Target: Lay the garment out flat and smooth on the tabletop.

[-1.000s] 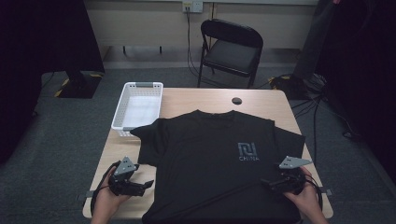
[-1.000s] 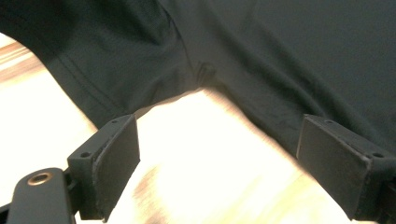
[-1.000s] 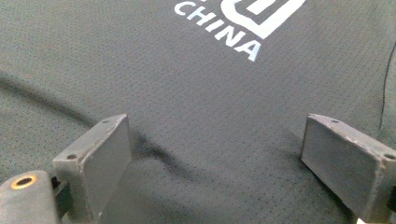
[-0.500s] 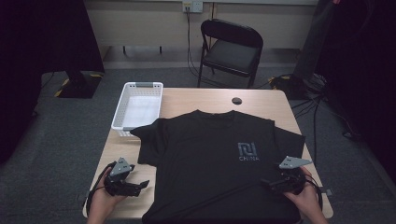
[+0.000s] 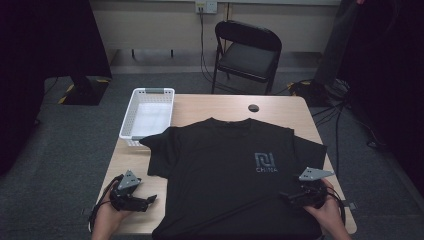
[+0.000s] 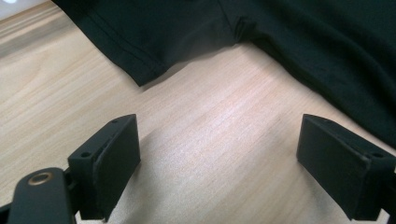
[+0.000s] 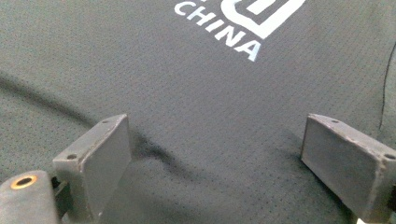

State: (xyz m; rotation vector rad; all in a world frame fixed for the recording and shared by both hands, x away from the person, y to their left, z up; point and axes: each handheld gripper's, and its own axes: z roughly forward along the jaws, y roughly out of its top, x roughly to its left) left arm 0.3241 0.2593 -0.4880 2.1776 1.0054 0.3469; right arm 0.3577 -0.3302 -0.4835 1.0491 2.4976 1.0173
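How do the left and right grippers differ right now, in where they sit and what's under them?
The left gripper sits over bare table, just off the t-shirt, near its sleeve; the right gripper sits over the shirt itself, below the CHINA print. The left gripper's jaws frame wood, the right gripper's frame black fabric. Both are open and hold nothing.

A white slatted basket (image 5: 148,116) sits at the far left corner of the wooden bench (image 5: 200,106), partly overhanging its left edge. A small dark round object (image 5: 253,107), perhaps a cap or a grommet, lies near the far edge of the bench. Beyond the bench a black folding chair (image 5: 246,54) stands on grey carpet (image 5: 65,150), facing the bench. A wall socket (image 5: 205,6) sits above it, and cables (image 5: 325,97) lie on the floor to the right.
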